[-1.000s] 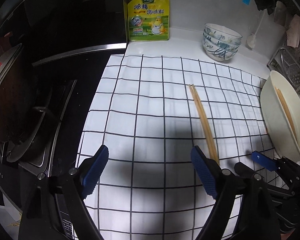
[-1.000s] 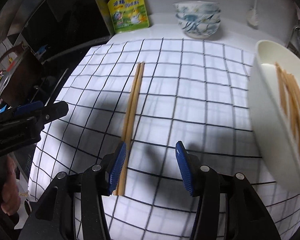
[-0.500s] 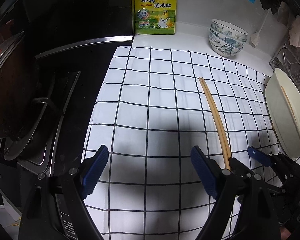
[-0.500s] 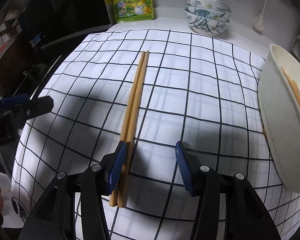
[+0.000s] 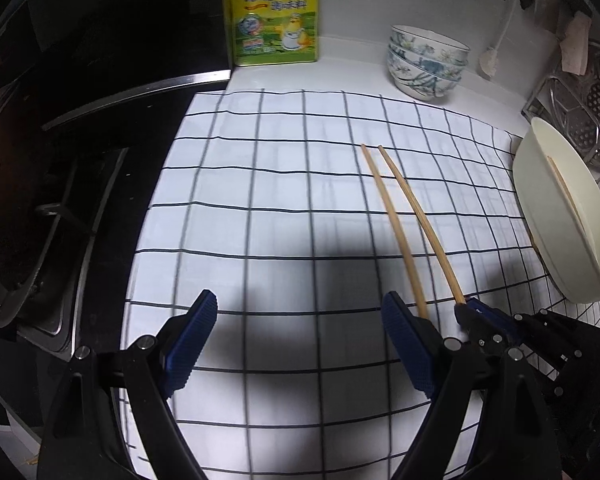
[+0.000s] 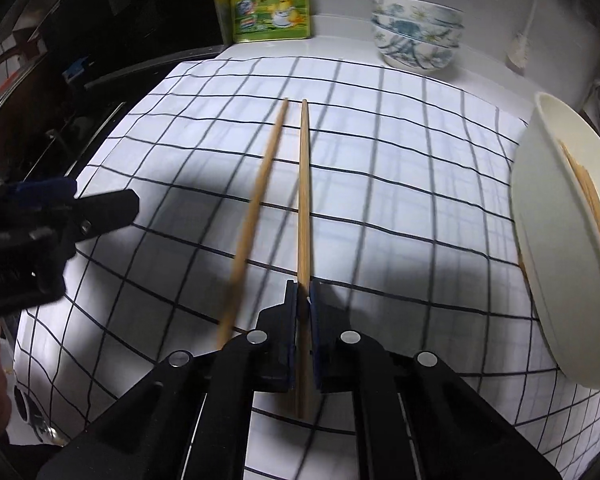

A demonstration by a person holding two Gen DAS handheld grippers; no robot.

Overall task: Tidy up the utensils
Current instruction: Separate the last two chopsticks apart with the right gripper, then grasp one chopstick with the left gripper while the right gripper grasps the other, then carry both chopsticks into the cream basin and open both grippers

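left wrist: low, forward | right wrist: low, forward | shared: checked cloth (image 5: pixel 284 216)

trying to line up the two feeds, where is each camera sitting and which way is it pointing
Left wrist: rides the left gripper, jaws open, low over the checked cloth, facing the back wall; the stove lies to its left, and the right gripper shows at lower right.
Right wrist: rides the right gripper, shut on one chopstick, facing the same wall; the left gripper shows at left edge.
Shared: both chopsticks, the loose chopstick, cream bowl, stacked patterned bowls, yellow pouch.
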